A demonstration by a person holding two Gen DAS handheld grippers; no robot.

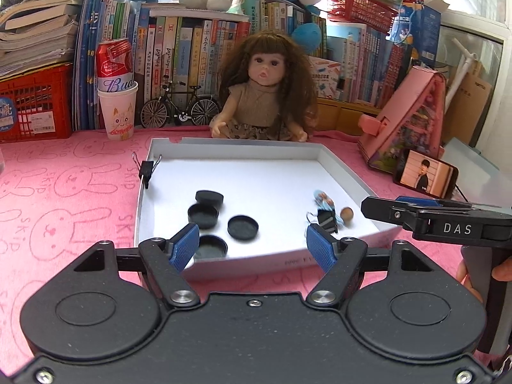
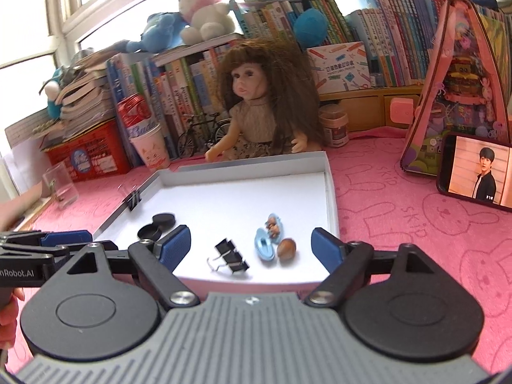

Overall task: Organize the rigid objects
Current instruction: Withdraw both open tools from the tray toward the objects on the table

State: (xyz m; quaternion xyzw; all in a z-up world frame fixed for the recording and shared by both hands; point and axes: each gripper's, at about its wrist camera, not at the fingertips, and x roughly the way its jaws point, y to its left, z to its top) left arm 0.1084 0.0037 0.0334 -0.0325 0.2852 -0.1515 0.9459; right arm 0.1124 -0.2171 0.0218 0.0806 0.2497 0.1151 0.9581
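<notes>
- Left claw [image 1: 252,246]: spread wide, nothing held, poised over near edge of white tray [image 1: 345,172].
- Black caps [image 1: 242,227]: four, in tray just ahead, nearest one beside left finger.
- Right claw [image 2: 251,249]: spread wide, nothing held.
- Binder clip [image 2: 231,259], blue clip [image 2: 265,247], nut [image 2: 285,248]: in tray between right claw's fingers.

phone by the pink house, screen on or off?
On. The phone leans against the pink toy house, and its screen shows a lit image of a man in a dark jacket.
</notes>
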